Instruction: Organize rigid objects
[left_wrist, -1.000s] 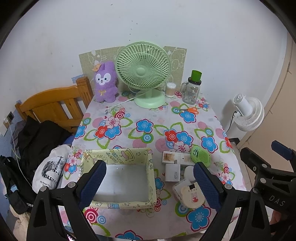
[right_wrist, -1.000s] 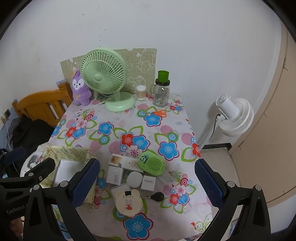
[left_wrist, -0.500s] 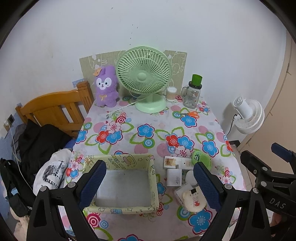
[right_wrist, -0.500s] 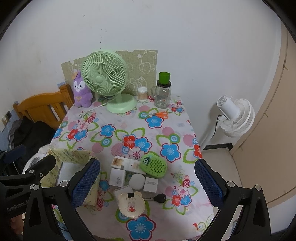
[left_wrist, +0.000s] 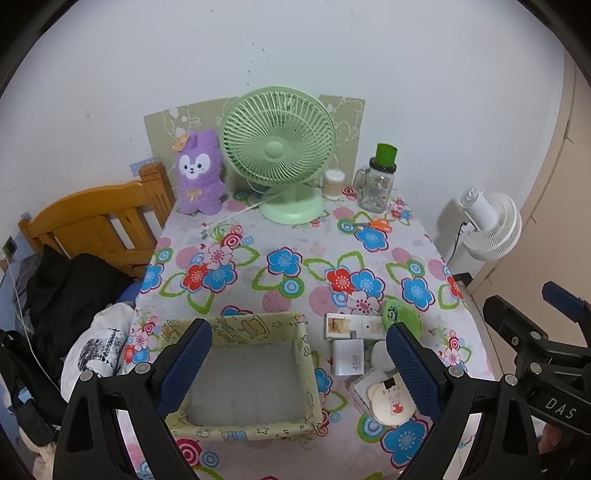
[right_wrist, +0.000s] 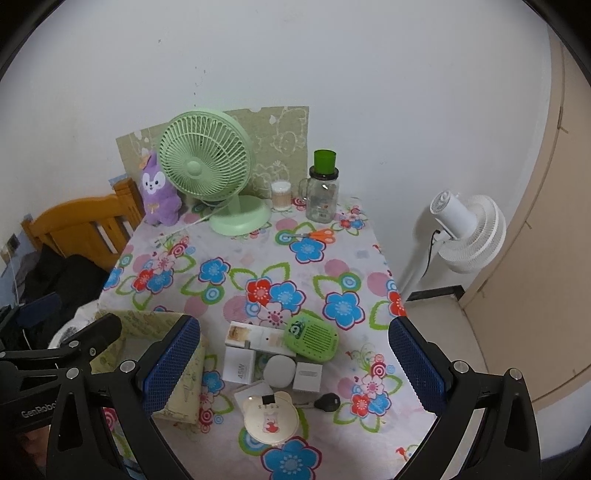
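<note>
A yellow-green fabric box (left_wrist: 240, 430) stands empty at the table's near left. To its right lies a cluster: a long white carton (left_wrist: 354, 326), a green round gadget (left_wrist: 402, 317), a white 45W box (left_wrist: 349, 358), a white puck (right_wrist: 280, 371), a small white cube (right_wrist: 308, 376), a cream bear-shaped case (right_wrist: 269, 415) and a black key (right_wrist: 327, 401). My left gripper (left_wrist: 297, 334) hovers open above the box, holding nothing. My right gripper (right_wrist: 294, 326) hovers open above the cluster, also holding nothing.
At the back of the floral table (left_wrist: 258, 236) stand a green fan (left_wrist: 277, 151), a purple plush (left_wrist: 199, 173), a swab jar (left_wrist: 334, 182), a green-lidded glass jar (left_wrist: 378, 181) and orange scissors (left_wrist: 373, 225). A wooden chair (left_wrist: 96, 221) with clothes sits left, a white floor fan (left_wrist: 491, 225) right.
The whole scene sits slightly lower in both views. Nothing on the table has moved, and both grippers stay equally wide apart.
</note>
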